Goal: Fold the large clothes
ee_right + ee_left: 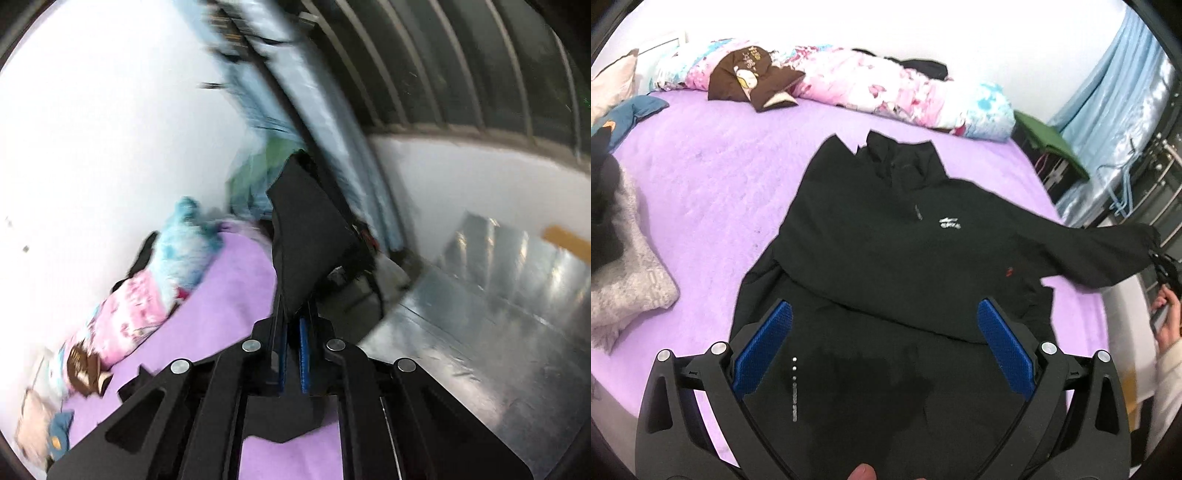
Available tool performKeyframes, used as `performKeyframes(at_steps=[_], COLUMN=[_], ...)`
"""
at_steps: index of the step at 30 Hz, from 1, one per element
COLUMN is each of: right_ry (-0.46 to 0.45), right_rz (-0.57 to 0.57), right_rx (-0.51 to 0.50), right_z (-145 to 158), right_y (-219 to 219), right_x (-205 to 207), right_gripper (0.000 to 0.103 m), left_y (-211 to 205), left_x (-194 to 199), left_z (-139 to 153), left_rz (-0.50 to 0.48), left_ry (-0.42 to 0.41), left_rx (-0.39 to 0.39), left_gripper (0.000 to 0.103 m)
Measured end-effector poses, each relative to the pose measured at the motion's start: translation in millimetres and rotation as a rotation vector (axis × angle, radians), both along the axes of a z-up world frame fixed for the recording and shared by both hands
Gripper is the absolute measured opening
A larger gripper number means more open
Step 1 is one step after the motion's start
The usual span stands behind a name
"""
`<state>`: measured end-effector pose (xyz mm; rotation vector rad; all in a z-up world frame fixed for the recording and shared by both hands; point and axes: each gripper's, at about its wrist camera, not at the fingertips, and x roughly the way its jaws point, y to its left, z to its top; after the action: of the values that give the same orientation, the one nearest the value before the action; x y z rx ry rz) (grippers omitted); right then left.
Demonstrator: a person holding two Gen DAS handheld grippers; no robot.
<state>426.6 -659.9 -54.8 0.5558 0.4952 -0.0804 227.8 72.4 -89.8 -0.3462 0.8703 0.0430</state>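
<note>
A large black zip-neck jacket of smooth fabric with a small white chest logo (pixel 886 258) is lying spread on the lilac plush bed cover (pixel 713 177), its collar pointing toward twelve o'clock in the left wrist view and its hem toward six o'clock. The left tongs (pixel 884 345) are hovering over the lower part of the jacket with their blue-padded fingers (pixel 764 343) standing wide apart and gripping nothing. One sleeve (pixel 1108 254) is stretching out toward three o'clock, lifted clear of the bed, and its cuff is being held by the right tongs (pixel 293 354), which are closed tight on the dark fabric; in the right wrist view the pinched sleeve is rising toward twelve o'clock from between the nearly touching blue pads (pixel 303 354). That view is blurred, so little more can be told about it. At eleven o'clock in the left view a rolled pink and blue floral quilt (pixel 886 88) is lying along the wall, and a grey fuzzy garment (pixel 624 266) is sitting at nine o'clock, well apart from the jacket. The step in hand appears to be the sleeve fold. The next move is probably calling for the right tongs to carry the cuff across toward nine o'clock and lay the sleeve flat over the chest, while the left tongs are pressing the body down so it is not dragging along.
</note>
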Motion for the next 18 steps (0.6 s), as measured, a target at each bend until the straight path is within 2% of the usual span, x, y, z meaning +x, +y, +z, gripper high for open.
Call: performKeyframes(at_steps=[7, 12, 18], right_ry=[-0.096, -0.131, -0.188], right_rz=[0.139, 0.267, 0.398], right_rx=[-0.096, -0.147, -0.224], right_z=[47.7, 66.6, 85.6], right_y=[80.5, 151.6, 244.3], right_x=[-23.3, -42.7, -78.2], right_gripper=[0.005, 0.005, 0.005], left_y=[20.3, 35.4, 40.5], left_x=[-34.7, -50.4, -62.8], left_z=[44.2, 60.3, 74.5], left_rz=[0.04, 0.076, 0.076], left_ry=[-0.047, -0.024, -0.028], left_rx=[-0.104, -0.236, -0.275], left_gripper=[0.097, 0.097, 0.097])
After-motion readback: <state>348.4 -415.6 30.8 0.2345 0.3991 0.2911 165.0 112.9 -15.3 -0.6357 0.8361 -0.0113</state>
